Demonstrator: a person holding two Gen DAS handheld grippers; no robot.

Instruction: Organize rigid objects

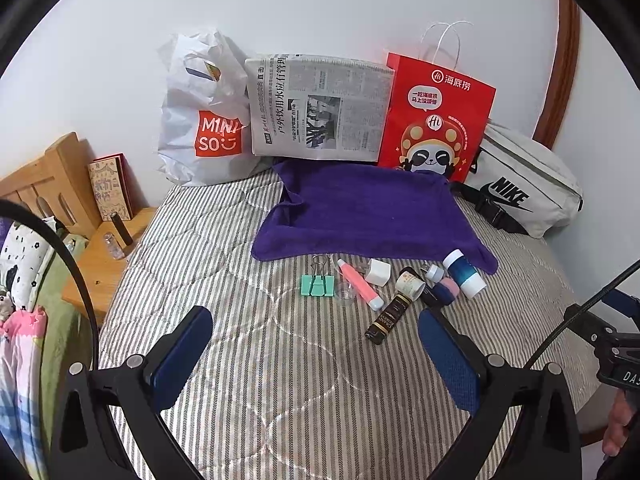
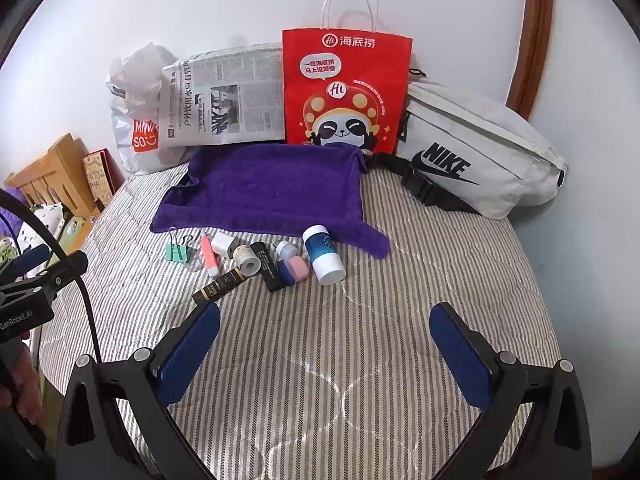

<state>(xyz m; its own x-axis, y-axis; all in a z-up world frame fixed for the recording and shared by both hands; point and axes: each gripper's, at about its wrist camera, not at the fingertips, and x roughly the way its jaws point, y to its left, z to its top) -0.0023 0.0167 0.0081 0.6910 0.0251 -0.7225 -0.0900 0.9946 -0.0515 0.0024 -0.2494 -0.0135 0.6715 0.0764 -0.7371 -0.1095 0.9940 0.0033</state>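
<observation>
— Blue-padded and spread wide: the left gripper (image 1: pixel 316 354) hangs over the striped bedspread (image 1: pixel 280 380) with nothing between its jaws.

— And the other one?

— Same story. The right gripper (image 2: pixel 326 350) is wide apart too, empty, above bare stripes.

— Where are the small things?

— Just ahead of both, in a loose row along the near edge of the purple towel (image 2: pixel 268 188). From the left: a mint binder clip (image 1: pixel 317 285), a clear little cup (image 1: pixel 346 292), a pink tube (image 1: pixel 361 285) lying flat, then a white charger plug (image 1: pixel 378 271).

— Further right?

— A small tape roll (image 2: pixel 248 261) on its side, a dark brown bottle with gold lettering (image 1: pixel 388 316) lying nearest the left gripper, a black box (image 2: pixel 269 267), a pink and blue eraser-like pair (image 2: pixel 294 270), a tiny white bottle (image 2: pixel 284 248), and a blue-and-white cylinder (image 2: pixel 323 254) whose top touches the towel's corner.

— Behind the towel?

— Against the wall, a white Miniso bag (image 1: pixel 204 120), a folded newspaper (image 1: pixel 316 108), a red paper bag with a panda (image 2: pixel 346 88) and a pale Nike waist bag (image 2: pixel 476 156).
</observation>
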